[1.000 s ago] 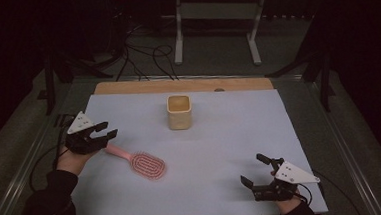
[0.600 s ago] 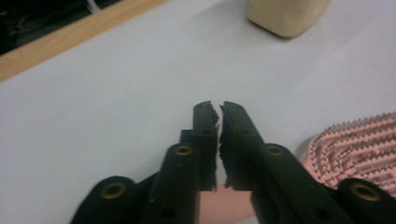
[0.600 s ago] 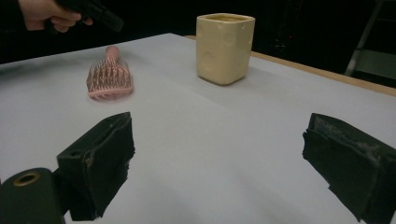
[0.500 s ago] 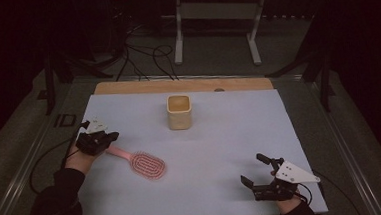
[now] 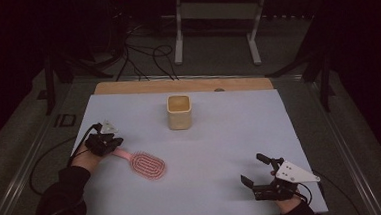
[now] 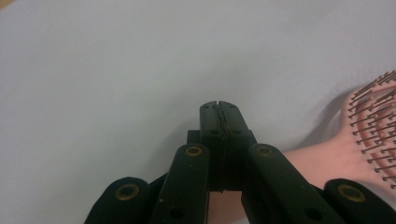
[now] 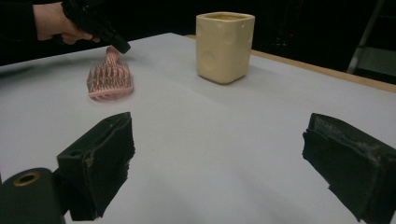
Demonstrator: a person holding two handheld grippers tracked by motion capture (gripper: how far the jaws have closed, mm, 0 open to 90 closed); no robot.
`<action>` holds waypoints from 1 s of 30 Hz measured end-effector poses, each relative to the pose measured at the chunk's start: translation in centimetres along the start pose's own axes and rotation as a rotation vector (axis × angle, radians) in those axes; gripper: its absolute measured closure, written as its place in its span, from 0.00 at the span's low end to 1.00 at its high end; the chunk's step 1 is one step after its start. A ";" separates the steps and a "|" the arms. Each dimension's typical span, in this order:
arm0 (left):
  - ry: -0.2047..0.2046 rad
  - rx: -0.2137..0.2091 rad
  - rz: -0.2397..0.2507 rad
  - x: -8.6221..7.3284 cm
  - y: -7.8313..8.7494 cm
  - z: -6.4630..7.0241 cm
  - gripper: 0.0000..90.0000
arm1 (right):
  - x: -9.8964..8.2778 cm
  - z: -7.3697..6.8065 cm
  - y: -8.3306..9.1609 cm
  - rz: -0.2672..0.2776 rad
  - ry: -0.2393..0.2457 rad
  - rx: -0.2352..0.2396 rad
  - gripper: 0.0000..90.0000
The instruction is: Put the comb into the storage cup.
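A pink hairbrush [image 5: 147, 164] lies bristles up at the left of the pale mat, its handle pointing up-left. My left gripper [image 5: 111, 143] is down at the handle's end. In the left gripper view its jaws [image 6: 219, 109] are shut pad to pad, and the pink handle [image 6: 308, 161] runs underneath them toward the bristles at the right; nothing shows between the pads. My right gripper [image 5: 252, 169] rests near the front right edge, open, with bare mat between its jaws [image 7: 224, 158]. The right gripper view also has the hairbrush [image 7: 109, 79] and the left gripper [image 7: 122, 48] far off.
A cream square cup [image 5: 179, 112] stands upright at the back middle of the mat [image 5: 230, 135], also in the right gripper view [image 7: 224, 46]. A wooden strip [image 5: 182, 85] borders the far edge. Cables and a metal stand [image 5: 213, 16] lie on the floor beyond.
My left gripper has come down and slightly right onto the brush handle, and its jaws have closed. The brush, the cup and the right gripper stay in place.
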State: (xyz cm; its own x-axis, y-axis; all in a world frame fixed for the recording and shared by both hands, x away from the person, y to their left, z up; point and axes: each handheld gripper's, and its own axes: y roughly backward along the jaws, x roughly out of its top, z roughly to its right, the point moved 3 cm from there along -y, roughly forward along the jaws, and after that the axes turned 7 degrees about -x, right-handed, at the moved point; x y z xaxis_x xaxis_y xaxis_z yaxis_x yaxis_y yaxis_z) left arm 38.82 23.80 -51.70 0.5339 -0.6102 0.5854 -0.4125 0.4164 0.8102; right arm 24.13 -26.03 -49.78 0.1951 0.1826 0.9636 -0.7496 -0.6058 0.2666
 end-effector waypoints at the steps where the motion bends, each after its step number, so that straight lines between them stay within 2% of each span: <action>1: -0.005 0.001 -0.009 0.0 -0.2 0.0 1.00 | 0.0 0.0 0.0 -0.001 -0.001 0.002 0.09; 5: -0.009 -0.004 -0.035 -0.2 -0.6 0.1 1.00 | 0.0 0.0 0.0 0.001 0.001 -0.002 0.09; 18: -0.015 -0.008 -0.053 -0.5 -0.4 0.0 1.00 | 0.0 0.1 0.1 0.001 -0.007 -0.001 0.09; 30: -0.018 -0.017 -0.085 -2.6 1.1 0.7 1.00 | 0.0 0.1 0.1 0.001 -0.008 -0.003 0.09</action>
State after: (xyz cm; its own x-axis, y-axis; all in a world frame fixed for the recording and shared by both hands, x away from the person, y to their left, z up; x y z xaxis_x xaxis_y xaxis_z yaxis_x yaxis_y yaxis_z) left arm 36.46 25.39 -52.41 0.5530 -0.6556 0.5142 -0.3540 0.3738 0.8573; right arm 24.12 -26.20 -49.72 0.1989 0.1760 0.9641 -0.7515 -0.6040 0.2654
